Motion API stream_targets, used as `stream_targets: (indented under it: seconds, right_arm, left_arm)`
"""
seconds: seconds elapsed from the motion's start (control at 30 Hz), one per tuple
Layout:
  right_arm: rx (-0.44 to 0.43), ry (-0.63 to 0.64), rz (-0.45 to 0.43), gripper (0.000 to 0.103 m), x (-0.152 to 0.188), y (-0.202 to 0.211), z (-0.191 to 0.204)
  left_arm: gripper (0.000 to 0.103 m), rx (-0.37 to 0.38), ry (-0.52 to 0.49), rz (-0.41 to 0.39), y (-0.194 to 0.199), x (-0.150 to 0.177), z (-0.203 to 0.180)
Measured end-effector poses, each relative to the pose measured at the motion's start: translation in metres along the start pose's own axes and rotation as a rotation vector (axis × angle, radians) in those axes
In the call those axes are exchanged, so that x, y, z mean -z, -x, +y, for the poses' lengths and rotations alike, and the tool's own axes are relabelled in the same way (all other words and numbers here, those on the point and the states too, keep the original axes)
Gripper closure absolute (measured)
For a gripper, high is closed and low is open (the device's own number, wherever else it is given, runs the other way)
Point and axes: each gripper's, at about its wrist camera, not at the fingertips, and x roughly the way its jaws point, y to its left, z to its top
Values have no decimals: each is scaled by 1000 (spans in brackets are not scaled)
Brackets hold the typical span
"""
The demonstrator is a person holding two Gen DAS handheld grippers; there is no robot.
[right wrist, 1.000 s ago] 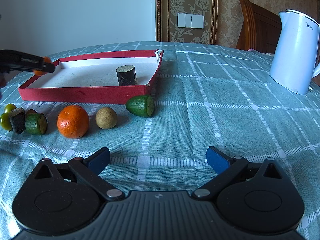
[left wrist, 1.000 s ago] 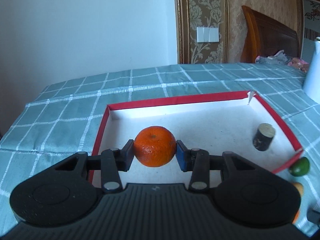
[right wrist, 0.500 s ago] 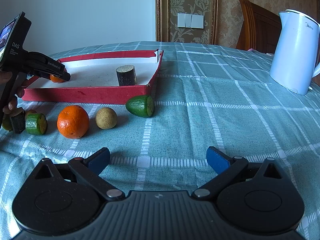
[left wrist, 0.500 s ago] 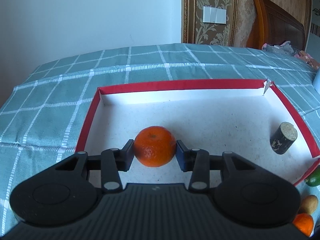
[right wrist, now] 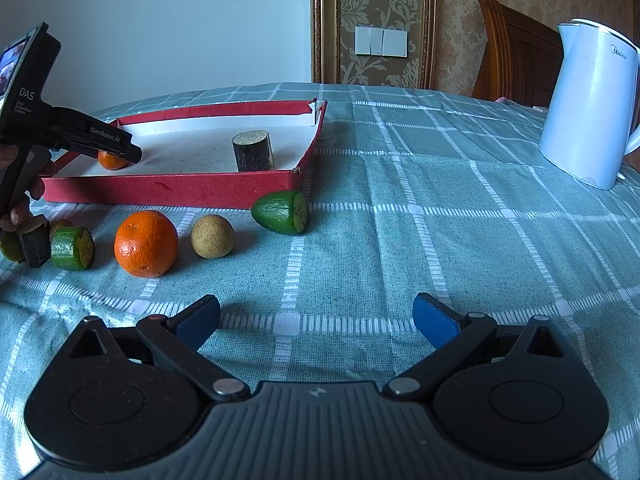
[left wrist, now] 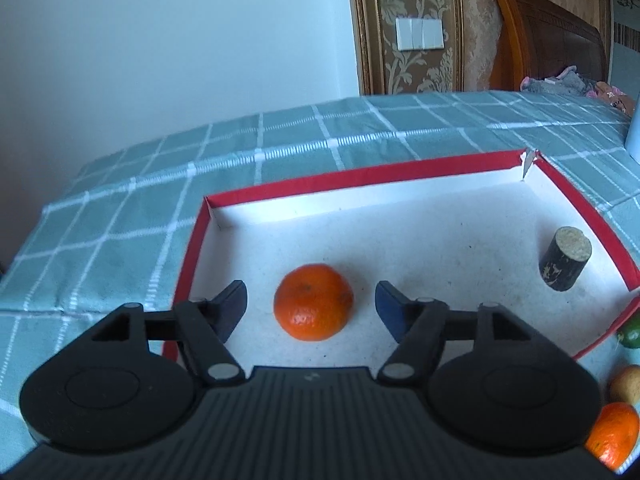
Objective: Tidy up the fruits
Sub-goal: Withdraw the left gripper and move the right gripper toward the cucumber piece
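Observation:
A small orange point(left wrist: 313, 301) rests on the white floor of the red-rimmed tray point(left wrist: 360, 174). My left gripper point(left wrist: 311, 309) straddles it, its jaws opening, both pads clear of the fruit. The right wrist view shows that gripper point(right wrist: 120, 148) over the tray's near left corner, the small orange point(right wrist: 112, 160) beside it. A dark cork-topped cylinder point(left wrist: 565, 258) stands in the tray's right part. My right gripper point(right wrist: 316, 318) is open over bare cloth. In front of the tray point(right wrist: 168, 192) lie a big orange point(right wrist: 145, 243), a tan round fruit point(right wrist: 212, 236) and a cut green fruit point(right wrist: 281, 212).
A white kettle point(right wrist: 588, 100) stands at the right on the checked green tablecloth point(right wrist: 440, 240). At the far left lie a green cut piece point(right wrist: 72, 248), a dark block point(right wrist: 35, 244) and other small fruits, close to a person's hand point(right wrist: 16, 216). A wooden headboard point(right wrist: 516, 60) rises behind.
My left gripper lowered the small orange into the tray and let go of it; its jaws have spread apart. The right gripper has not moved.

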Motion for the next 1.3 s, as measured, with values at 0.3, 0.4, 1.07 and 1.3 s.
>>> stream_targets:
  seconds: [0.3, 0.4, 1.07, 1.3]
  right_arm:
    - [0, 0, 0, 0, 0, 0, 0]
    - [0, 0, 0, 0, 0, 0, 0]
    - [-21, -34, -30, 1, -1, 4, -6]
    - [23, 27, -89, 1, -19, 5, -2]
  left_arm:
    - [24, 8, 29, -101, 80, 32, 7]
    - [23, 26, 33, -143, 117, 56, 5]
    - [19, 97, 70, -63, 151, 154, 1]
    - [13, 109, 93, -43, 142, 151, 7]
